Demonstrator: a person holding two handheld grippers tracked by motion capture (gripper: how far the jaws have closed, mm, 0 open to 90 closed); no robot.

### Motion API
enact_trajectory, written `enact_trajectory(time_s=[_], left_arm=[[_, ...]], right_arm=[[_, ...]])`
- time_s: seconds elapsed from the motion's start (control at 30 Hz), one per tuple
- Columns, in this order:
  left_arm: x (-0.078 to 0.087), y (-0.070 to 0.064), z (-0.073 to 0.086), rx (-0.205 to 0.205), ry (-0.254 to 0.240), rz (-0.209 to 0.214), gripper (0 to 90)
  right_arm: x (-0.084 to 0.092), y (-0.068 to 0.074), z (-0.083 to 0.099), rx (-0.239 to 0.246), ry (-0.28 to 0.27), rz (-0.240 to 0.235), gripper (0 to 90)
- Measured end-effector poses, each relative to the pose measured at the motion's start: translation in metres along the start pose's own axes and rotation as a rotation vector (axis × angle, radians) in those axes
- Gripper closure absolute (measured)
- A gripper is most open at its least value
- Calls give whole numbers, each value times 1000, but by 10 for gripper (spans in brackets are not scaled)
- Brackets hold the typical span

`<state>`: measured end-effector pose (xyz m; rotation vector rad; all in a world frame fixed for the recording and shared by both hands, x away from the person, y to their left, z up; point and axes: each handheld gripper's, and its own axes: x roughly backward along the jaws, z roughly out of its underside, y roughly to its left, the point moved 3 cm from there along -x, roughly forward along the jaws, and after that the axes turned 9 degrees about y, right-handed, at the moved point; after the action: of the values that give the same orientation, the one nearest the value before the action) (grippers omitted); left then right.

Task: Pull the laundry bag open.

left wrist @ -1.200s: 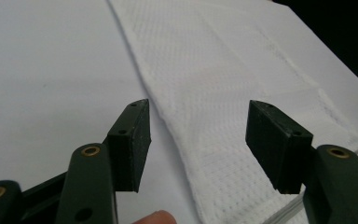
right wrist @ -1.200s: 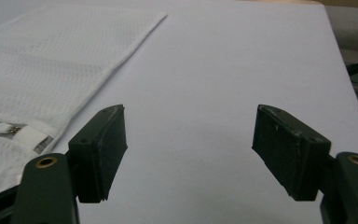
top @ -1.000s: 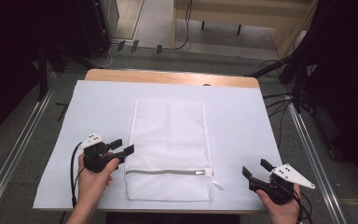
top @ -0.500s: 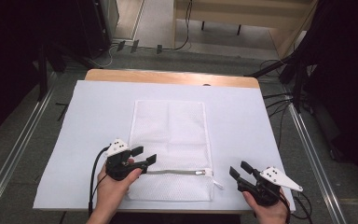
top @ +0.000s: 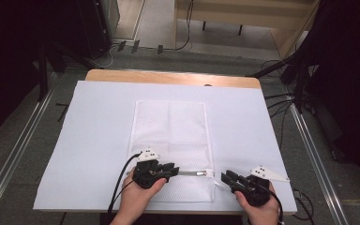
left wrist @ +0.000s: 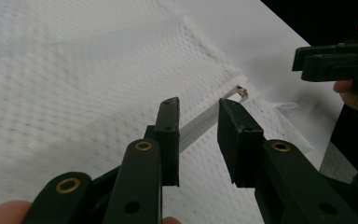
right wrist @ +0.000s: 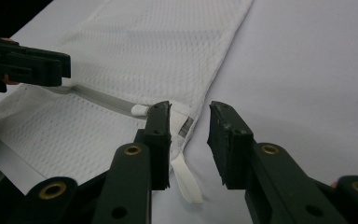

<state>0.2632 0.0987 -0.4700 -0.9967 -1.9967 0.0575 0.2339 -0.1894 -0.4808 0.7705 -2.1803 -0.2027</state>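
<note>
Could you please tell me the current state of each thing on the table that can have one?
Mesh laundry bag: lying flat on the white sheet, not held.
Zipper: closed along the bag's near end, slider at its right end.
Left hand-held gripper: jaws apart but just closing, over the zipper, gripping nothing.
Right hand-held gripper: jaws apart but just closing, at the bag's near right corner by the white tab, gripping nothing.

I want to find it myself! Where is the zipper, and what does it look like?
Look at the white sheet covering the table, then the white mesh bag lying in its middle. Near the bag's close end, a thin grey zipper runs straight across, between the left gripper and right gripper; it is the bag's only grey line.
</note>
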Motion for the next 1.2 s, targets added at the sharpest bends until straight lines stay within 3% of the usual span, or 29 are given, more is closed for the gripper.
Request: enact_trajectory(time_s=[0.1, 0.2, 0.27, 0.37, 0.47, 0.7, 0.83, 0.9, 0.97, 1.2], left_arm=[[-7, -4, 0, -10, 17, 0, 704], [-19, -10, -1, -9, 45, 9, 719], [-25, -12, 0, 0, 62, 19, 734], [-31, -14, 3, -10, 85, 11, 742], [-37, -12, 6, -14, 107, -17, 748], [-39, -12, 7, -23, 105, -18, 753], [-40, -14, 7, -33, 104, -20, 747], [-40, -14, 7, -32, 105, -11, 745], [-40, -14, 7, -31, 104, -5, 723], [-46, -21, 4, -58, 108, 10, 698]], right_arm=[[-6, -1, -1, -16, 19, -8, 706], [-15, -1, -2, -86, 63, -42, 695], [-20, -1, -4, -104, 73, -71, 669], [-29, -2, -6, -111, 70, -45, 632], [-38, -2, -6, -138, 93, -56, 632], [-44, 1, -5, -135, 120, -48, 622], [-45, 3, -4, -125, 131, -45, 689], [-45, 5, -4, -96, 136, -34, 734], [-47, 5, -5, -96, 137, -35, 824], [-40, 10, -8, -38, 78, -58, 877]])
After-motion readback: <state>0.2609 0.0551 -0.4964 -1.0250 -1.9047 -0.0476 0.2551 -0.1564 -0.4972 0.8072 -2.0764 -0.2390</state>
